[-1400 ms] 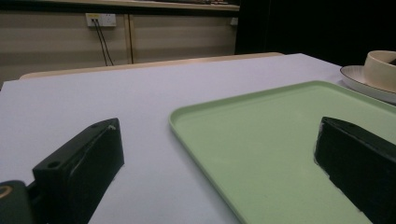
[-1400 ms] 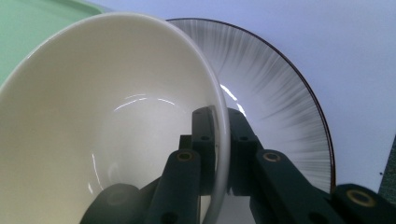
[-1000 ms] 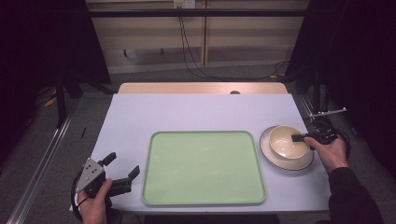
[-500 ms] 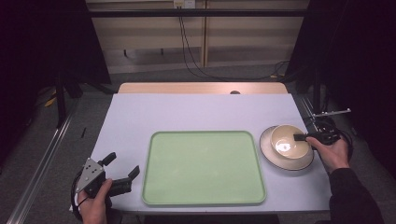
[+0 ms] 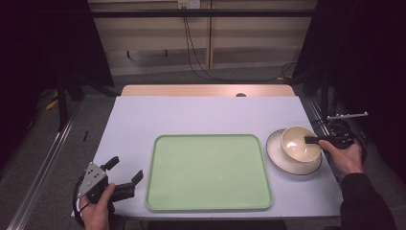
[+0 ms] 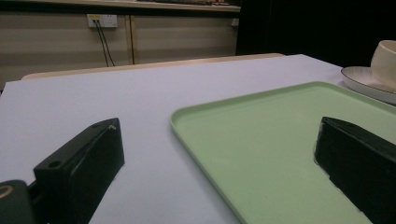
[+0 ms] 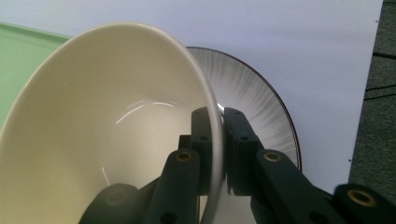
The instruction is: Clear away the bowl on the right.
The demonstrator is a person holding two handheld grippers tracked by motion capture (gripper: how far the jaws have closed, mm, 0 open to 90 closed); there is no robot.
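A cream bowl (image 5: 298, 143) sits on a ribbed grey-white plate (image 5: 287, 162) with a dark rim, at the right of the table. My right gripper (image 5: 312, 140) reaches in from the right and is shut on the bowl's near rim. In the right gripper view the jaws pinch the bowl (image 7: 107, 130) wall at my right gripper (image 7: 217, 128), one jaw inside and one outside, and the bowl leans over the plate (image 7: 254, 88). My left gripper (image 5: 127, 168) rests open at the table's front left, beside the green tray (image 5: 210, 167). Nothing lies between its jaws in the left gripper view (image 6: 219, 154).
The flat green tray (image 6: 280, 135) lies bare in the middle of the lilac table (image 5: 201, 115). Bowl (image 6: 385, 57) and plate (image 6: 366, 80) stand beyond the tray's far right corner. A wooden strip (image 5: 206, 90) edges the table's back; cables hang behind it.
The right gripper has drawn the bowl slightly to the right on the plate. The left gripper has stayed where it was, still open.
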